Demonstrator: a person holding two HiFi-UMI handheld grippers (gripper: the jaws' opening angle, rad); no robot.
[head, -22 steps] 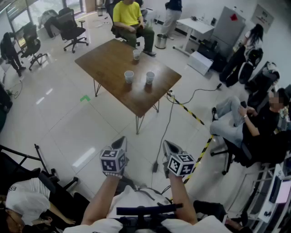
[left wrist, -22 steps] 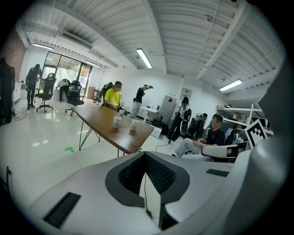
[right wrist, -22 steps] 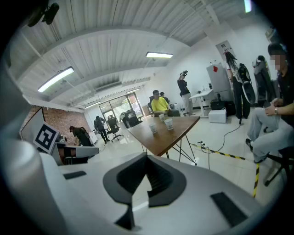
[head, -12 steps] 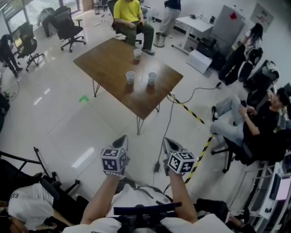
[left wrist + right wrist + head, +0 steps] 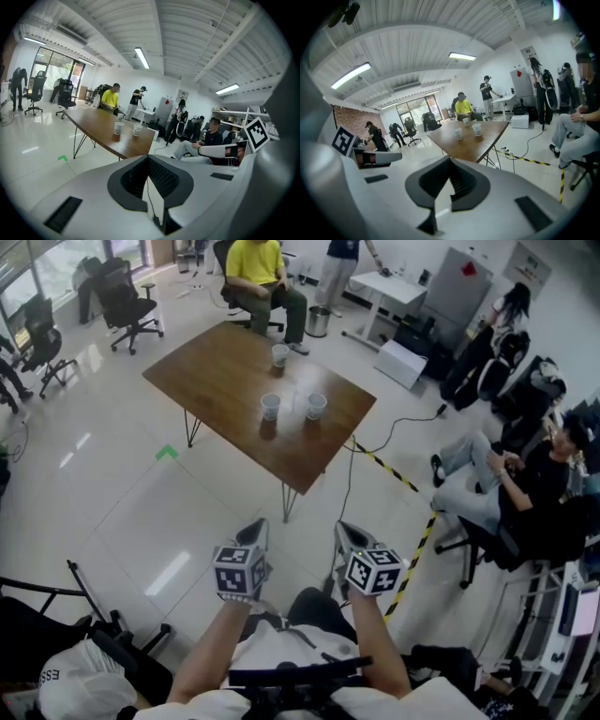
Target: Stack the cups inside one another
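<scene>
Three white paper cups stand apart on a brown wooden table (image 5: 216, 381) far ahead: one at the left (image 5: 271, 406), one at the right (image 5: 316, 405) and one further back (image 5: 280, 354). The gripper views show them small too, the left cup (image 5: 118, 127) and the right cup (image 5: 476, 129). My left gripper (image 5: 255, 526) and right gripper (image 5: 345, 529) are held side by side close to my body, well short of the table. Both point toward it and slightly down. In each gripper view the left gripper (image 5: 149, 157) and the right gripper (image 5: 450, 159) are shut with nothing between the jaws.
A person in a yellow shirt (image 5: 258, 268) sits behind the table. Another person (image 5: 506, 484) sits at the right. A cable and yellow-black tape (image 5: 394, 470) cross the tiled floor right of the table. Office chairs (image 5: 127, 301) stand at the back left. A green mark (image 5: 167, 453) lies on the floor.
The head view has drifted a little, so the table and cups sit slightly lower in it. Both grippers stay shut and side by side in the same place.
</scene>
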